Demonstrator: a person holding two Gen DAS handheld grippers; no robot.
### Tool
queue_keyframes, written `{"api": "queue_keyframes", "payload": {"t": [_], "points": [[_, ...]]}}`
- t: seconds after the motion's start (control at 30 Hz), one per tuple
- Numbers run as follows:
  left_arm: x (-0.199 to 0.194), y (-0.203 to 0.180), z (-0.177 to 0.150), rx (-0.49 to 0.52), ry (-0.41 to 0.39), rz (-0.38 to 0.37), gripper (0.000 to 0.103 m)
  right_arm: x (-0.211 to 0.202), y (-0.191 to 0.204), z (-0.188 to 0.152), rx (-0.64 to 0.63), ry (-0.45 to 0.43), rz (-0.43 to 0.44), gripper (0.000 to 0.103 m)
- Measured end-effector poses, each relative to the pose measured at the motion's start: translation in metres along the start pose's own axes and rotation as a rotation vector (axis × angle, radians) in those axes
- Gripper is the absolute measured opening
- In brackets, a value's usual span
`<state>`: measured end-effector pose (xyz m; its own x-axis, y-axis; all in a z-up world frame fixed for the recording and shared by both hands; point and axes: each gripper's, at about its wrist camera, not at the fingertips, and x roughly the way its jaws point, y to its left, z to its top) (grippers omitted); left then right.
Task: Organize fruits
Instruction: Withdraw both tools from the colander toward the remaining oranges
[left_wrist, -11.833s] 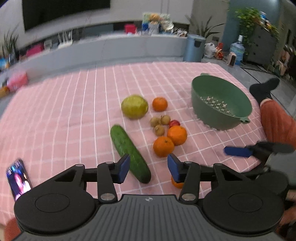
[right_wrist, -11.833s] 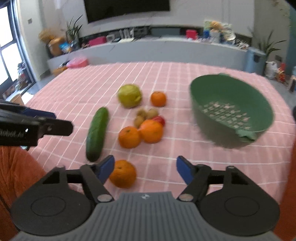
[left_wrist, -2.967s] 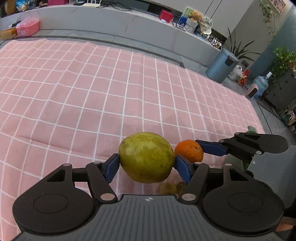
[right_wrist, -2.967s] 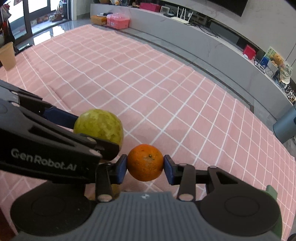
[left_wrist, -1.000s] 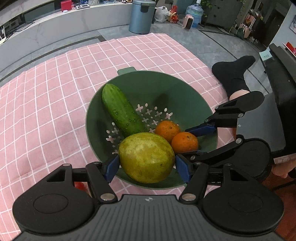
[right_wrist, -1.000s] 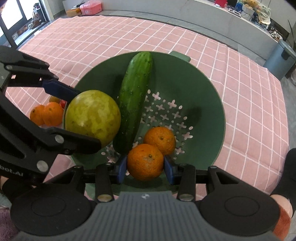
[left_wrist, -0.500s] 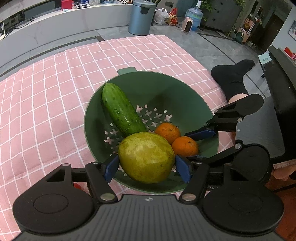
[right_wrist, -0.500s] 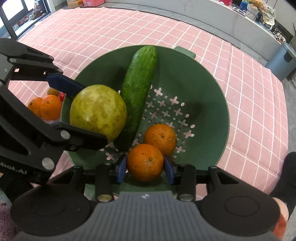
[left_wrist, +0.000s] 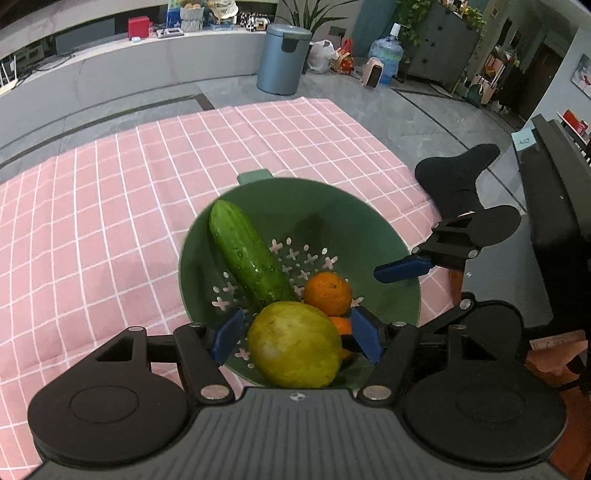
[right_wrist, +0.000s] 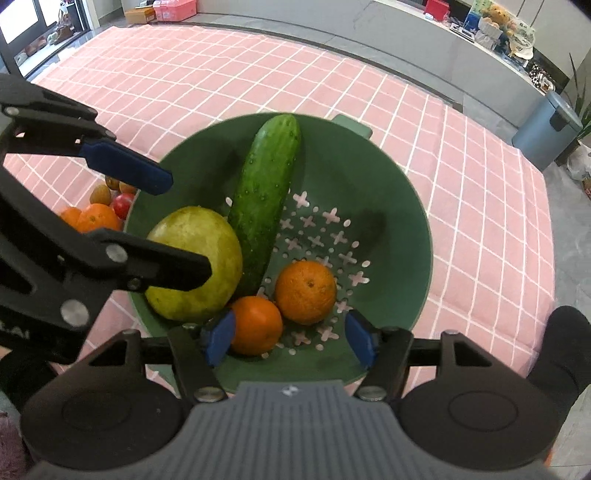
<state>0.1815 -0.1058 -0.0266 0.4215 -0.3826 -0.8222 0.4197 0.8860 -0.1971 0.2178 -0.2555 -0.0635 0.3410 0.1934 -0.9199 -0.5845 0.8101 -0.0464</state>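
A green colander (left_wrist: 369, 221) (right_wrist: 399, 192) stands on the pink checked cloth. In it lie a cucumber (left_wrist: 247, 254) (right_wrist: 266, 199), a yellow-green round fruit (left_wrist: 294, 344) (right_wrist: 195, 266) and two oranges (right_wrist: 306, 291) (right_wrist: 255, 325). My left gripper (left_wrist: 297, 334) is open over the colander, its blue pads apart on either side of the round fruit, which rests in the bowl. My right gripper (right_wrist: 288, 338) is open, with the near orange lying by its left pad. One orange (left_wrist: 327, 293) shows fully in the left wrist view.
More oranges (right_wrist: 92, 218), a small red fruit (right_wrist: 123, 203) and small brown fruits (right_wrist: 100, 194) lie on the cloth left of the colander. A grey bin (left_wrist: 282, 59) stands on the floor beyond the table. A person's socked foot (left_wrist: 458, 173) is at the right.
Both grippers have opened. The round fruit and the orange have dropped from the pads into the colander, beside the cucumber and the other orange.
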Motion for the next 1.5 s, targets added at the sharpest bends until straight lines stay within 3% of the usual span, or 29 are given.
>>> {"api": "queue_keyframes", "payload": {"t": [0.27, 0.5, 0.8, 1.23, 1.5], "points": [[-0.032, -0.008, -0.011, 0.043, -0.057, 0.043, 0.079, -0.023, 0.013, -0.003, 0.022, -0.06, -0.098, 0.083], [-0.064, -0.001, -0.028, 0.051, -0.114, 0.097, 0.079, -0.039, 0.022, -0.013, 0.085, -0.132, -0.169, 0.083], [-0.085, 0.026, -0.057, 0.042, -0.146, 0.157, 0.079, -0.055, 0.058, -0.027, 0.159, -0.277, -0.143, 0.084], [-0.102, 0.063, -0.098, 0.046, -0.175, 0.165, 0.077, -0.053, 0.117, -0.04, 0.297, -0.383, -0.058, 0.084], [-0.106, 0.087, -0.118, -0.015, -0.203, 0.159, 0.073, -0.033, 0.155, -0.044, 0.29, -0.416, -0.058, 0.067]]}}
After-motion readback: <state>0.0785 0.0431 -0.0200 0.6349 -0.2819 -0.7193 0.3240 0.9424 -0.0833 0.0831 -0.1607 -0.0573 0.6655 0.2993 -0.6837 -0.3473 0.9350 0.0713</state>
